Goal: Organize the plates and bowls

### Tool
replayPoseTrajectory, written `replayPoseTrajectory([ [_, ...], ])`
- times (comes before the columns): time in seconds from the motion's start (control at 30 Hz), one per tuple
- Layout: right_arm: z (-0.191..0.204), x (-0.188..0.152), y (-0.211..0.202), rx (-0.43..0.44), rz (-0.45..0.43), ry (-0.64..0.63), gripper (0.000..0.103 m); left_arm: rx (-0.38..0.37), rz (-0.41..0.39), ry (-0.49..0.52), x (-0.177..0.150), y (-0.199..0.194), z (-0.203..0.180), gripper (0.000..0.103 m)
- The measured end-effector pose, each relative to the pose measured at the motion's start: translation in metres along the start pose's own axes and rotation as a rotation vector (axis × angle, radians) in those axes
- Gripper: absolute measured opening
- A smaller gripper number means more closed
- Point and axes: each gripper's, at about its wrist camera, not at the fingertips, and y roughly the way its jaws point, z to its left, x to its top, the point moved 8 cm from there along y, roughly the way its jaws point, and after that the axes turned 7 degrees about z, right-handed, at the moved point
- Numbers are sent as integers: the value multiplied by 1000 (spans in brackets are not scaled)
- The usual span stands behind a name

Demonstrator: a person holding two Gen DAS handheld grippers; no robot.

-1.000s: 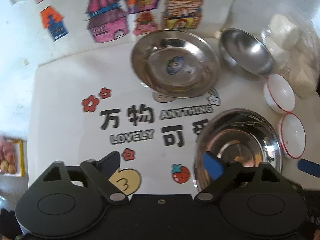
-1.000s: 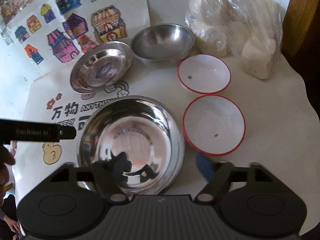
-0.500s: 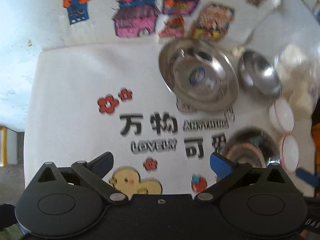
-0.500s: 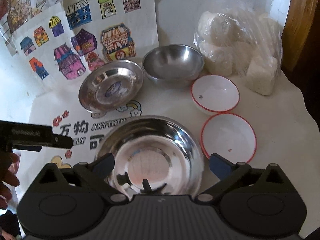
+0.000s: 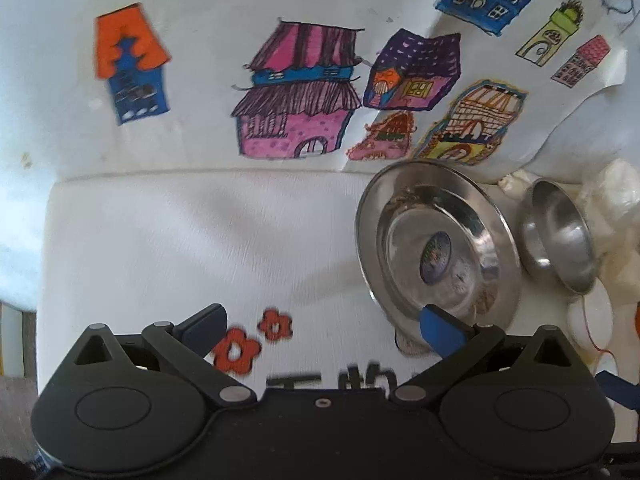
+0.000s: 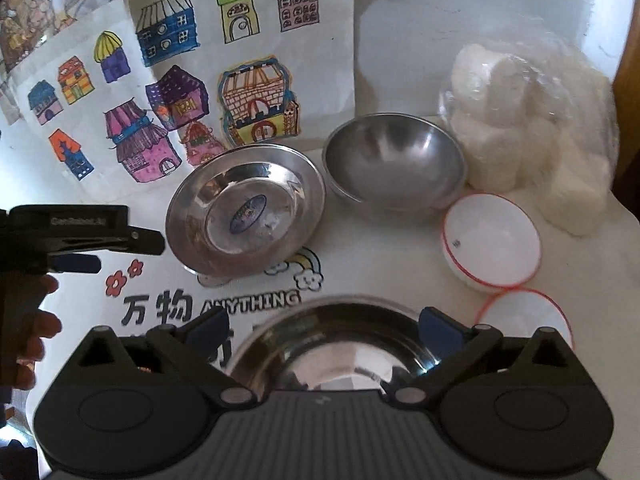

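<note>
On the surface (image 6: 380,248): two steel plates (image 6: 246,216) (image 6: 340,344), one steel bowl (image 6: 394,162), two red-rimmed white bowls (image 6: 492,238) (image 6: 524,312); left gripper (image 5: 322,320) and right gripper (image 6: 324,324) fingers spread wide, holding nothing.

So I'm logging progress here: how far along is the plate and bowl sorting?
Nothing looks done: the steel plate, deep steel bowl, wide steel bowl and two red-rimmed white bowls all sit apart, unstacked. Nothing is in hand; the left hand-held gripper and right hand-held gripper are open and empty. All grouping remains.
</note>
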Motion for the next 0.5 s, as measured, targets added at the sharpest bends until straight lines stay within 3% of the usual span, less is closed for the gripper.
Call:
replayPoseTrajectory([
  [0.5, 5, 33, 51, 31, 25, 2, 99, 53, -3, 152, 23, 37, -17, 102],
])
